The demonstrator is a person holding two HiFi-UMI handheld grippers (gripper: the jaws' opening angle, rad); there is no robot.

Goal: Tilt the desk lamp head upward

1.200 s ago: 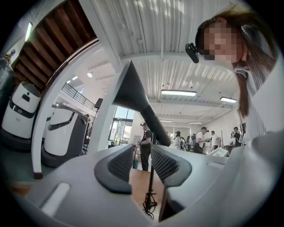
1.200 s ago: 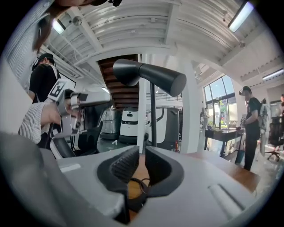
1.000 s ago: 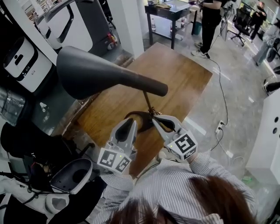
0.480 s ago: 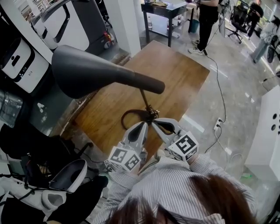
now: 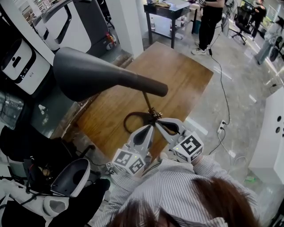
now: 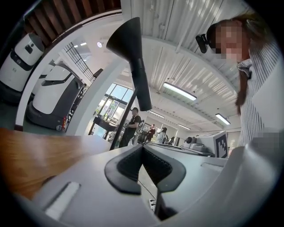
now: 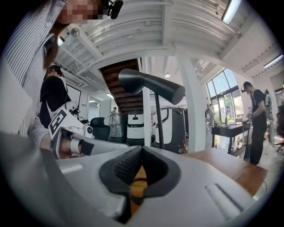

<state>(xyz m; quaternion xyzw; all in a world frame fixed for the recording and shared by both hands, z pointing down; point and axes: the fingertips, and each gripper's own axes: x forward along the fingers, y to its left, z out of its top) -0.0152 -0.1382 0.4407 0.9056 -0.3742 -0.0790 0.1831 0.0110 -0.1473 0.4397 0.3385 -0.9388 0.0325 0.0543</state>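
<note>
The desk lamp's dark grey cone head (image 5: 88,73) hangs high over the wooden table (image 5: 182,75), on a thin stem (image 5: 147,101) that rises from a dark ring base (image 5: 133,119). The head also shows in the left gripper view (image 6: 126,40) and the right gripper view (image 7: 144,84). My left gripper (image 5: 150,126) is shut with nothing between its pads, low beside the base. Its tips meet in its own view (image 6: 143,146). My right gripper (image 5: 159,121) sits by the stem's foot. Its tips (image 7: 141,148) touch, and the stem stands beyond them, not between them.
White service robots (image 5: 20,57) stand to the left. A dark seat and a white round device (image 5: 71,177) sit at lower left. At the back a person (image 5: 211,22) stands by a dark table (image 5: 171,11). A cable (image 5: 223,88) runs over the floor to a power strip (image 5: 222,128).
My left gripper has moved right and lower toward the lamp's foot, and its jaws have closed. The right gripper and the lamp have stayed where they were.
</note>
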